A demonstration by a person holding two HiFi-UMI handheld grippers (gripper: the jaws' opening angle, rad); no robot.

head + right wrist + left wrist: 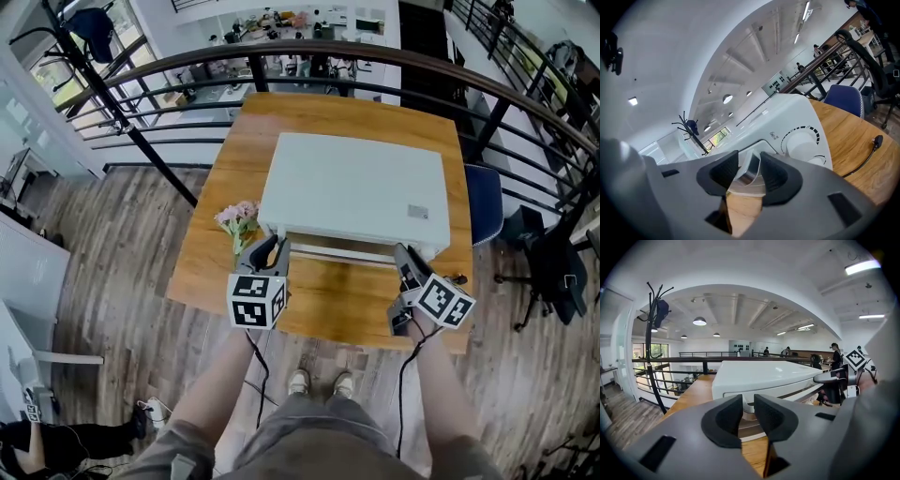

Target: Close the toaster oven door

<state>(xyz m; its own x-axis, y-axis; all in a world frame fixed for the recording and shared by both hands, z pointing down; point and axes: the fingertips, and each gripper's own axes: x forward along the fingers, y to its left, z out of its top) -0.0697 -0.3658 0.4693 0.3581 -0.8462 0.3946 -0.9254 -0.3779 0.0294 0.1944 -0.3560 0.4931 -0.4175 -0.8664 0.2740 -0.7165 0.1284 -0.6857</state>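
Observation:
A white toaster oven (pixel 352 187) stands on the wooden table (pixel 319 305). Its door (pixel 342 251) hangs ajar along the front, facing me. My left gripper (pixel 272 247) is at the oven's front left corner, and my right gripper (pixel 404 255) at the front right corner. In the left gripper view the left gripper (pixel 748 405) has a narrow gap with nothing in it, and the oven (pixel 759 376) lies just beyond. In the right gripper view the right gripper (pixel 749 162) stands apart, and the tilted glass door (pixel 748 180) shows through the gap beside a white dial (pixel 801 140).
A small bunch of pink flowers (pixel 239 218) lies on the table left of the oven. A blue chair (pixel 485 202) stands at the table's right side. A black cable (pixel 869 152) trails over the wood near the right gripper. A dark curved railing (pixel 375 56) runs behind the table.

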